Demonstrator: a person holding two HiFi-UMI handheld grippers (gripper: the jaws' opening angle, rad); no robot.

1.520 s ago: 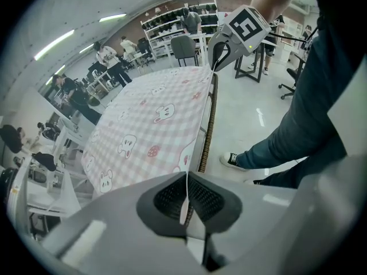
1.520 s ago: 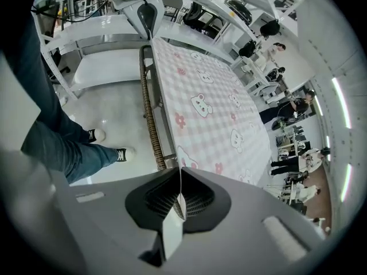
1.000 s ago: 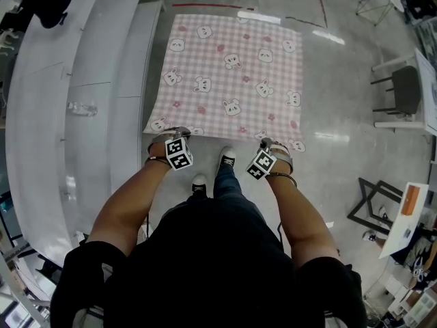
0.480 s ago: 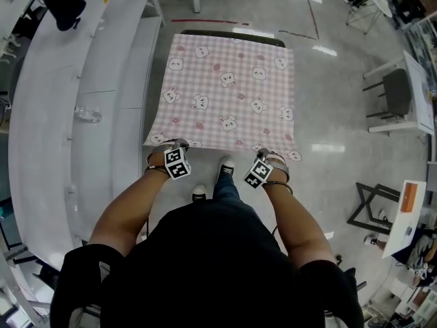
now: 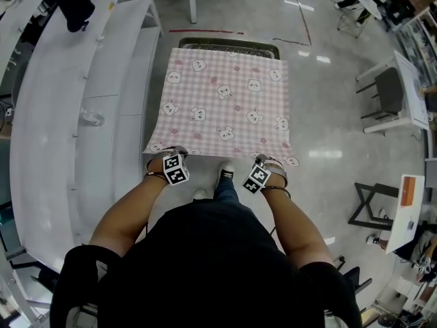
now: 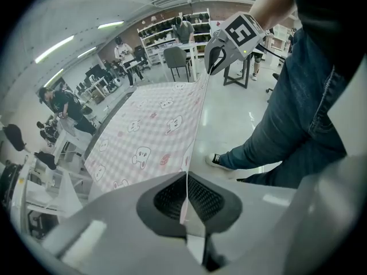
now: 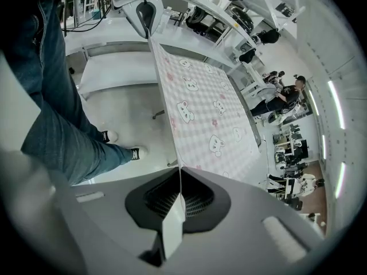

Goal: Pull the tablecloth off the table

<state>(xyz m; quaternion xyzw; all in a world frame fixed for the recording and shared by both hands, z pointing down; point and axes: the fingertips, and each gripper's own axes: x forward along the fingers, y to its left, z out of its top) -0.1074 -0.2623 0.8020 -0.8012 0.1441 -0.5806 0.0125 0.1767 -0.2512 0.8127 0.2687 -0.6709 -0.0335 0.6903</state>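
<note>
The left gripper (image 5: 169, 153) and right gripper (image 5: 270, 162) each clamp a near corner of the thin, pink-checked, bear-printed tablecloth (image 5: 225, 101), which is stretched flat over the table (image 5: 229, 44), whose dark ribbed edge shows at 12 o'clock, with glossy floor (image 5: 334, 135) open at 3 o'clock.

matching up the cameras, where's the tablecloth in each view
Head view: tablecloth upper centre, near edge held by left claw and right claw.
Left gripper view: left of centre, edge in the left claw.
Right gripper view: right of centre, edge in the right claw.
Shared landmark: the person's jeans.
</note>
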